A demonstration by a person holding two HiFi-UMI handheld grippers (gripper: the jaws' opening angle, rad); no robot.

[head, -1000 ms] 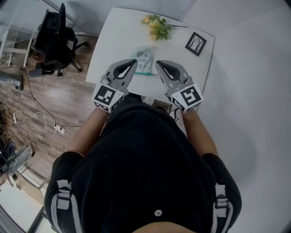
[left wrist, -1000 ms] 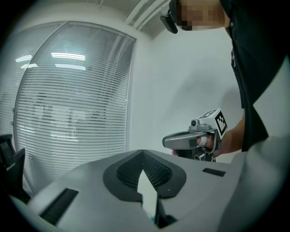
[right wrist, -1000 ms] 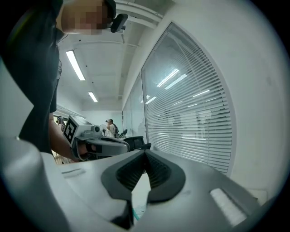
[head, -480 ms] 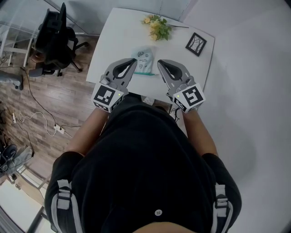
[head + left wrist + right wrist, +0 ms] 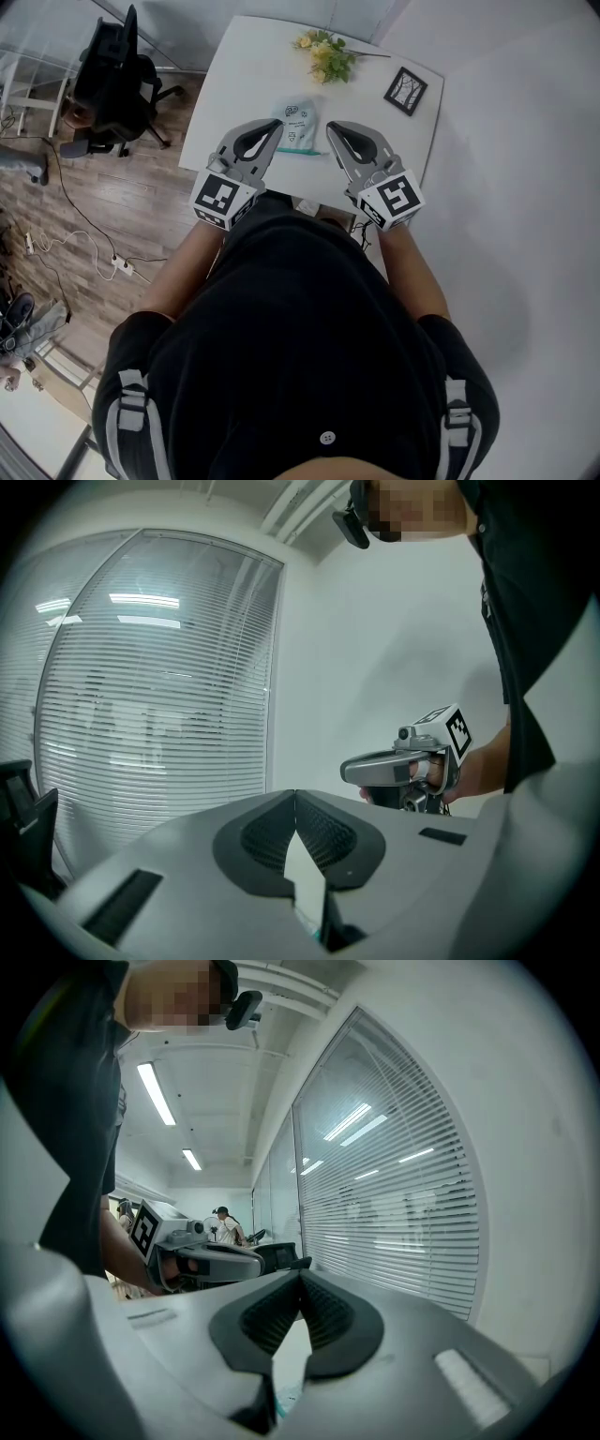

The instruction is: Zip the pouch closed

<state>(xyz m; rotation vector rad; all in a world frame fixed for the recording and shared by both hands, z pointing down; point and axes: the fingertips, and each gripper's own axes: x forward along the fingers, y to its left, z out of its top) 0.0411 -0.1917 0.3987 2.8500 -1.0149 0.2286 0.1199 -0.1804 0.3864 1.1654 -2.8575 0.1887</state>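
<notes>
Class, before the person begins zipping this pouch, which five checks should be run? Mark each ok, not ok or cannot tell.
1. The pouch lies on the table, in plain view: ok.
2. The left claw is open, ready to grip: not ok, jaws together, nothing held.
3. The right claw is open, ready to grip: not ok, jaws together, nothing held.
4. The flowers and the picture frame are out of the way: ok, both lie apart from the pouch, beyond it.
5. The zip's slider is located: cannot tell, too small to see.
</notes>
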